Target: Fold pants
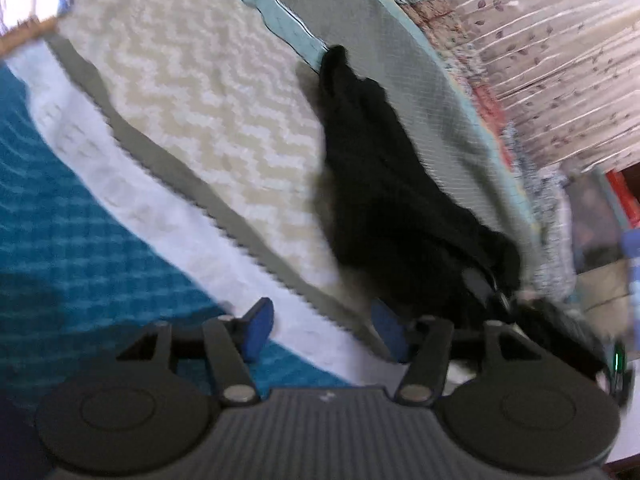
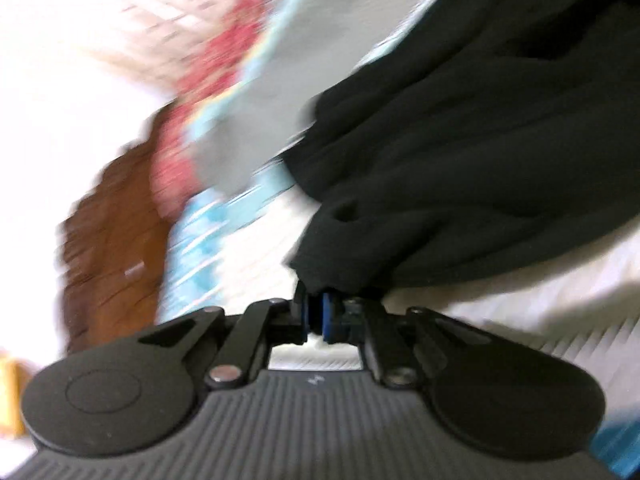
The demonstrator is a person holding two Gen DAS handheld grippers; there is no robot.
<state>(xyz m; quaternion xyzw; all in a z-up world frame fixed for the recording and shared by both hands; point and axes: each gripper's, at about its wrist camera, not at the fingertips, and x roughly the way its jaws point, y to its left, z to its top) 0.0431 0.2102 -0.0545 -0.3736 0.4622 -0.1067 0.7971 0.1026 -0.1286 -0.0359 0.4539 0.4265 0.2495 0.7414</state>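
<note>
The black pants lie in a long bunched strip across the cream zigzag blanket and the grey quilt on the bed. My left gripper is open and empty, its blue pads apart, hovering near the pants' near end. In the right wrist view the pants fill the upper right. My right gripper is shut on an edge of the pants, the cloth pinched between its blue pads. The right gripper body shows at the lower right of the left wrist view.
A teal blanket and a white blanket edge lie at the left. A patterned quilt border and a leaf-print curtain are at the right. The right wrist view is motion-blurred; a brown surface shows at the left.
</note>
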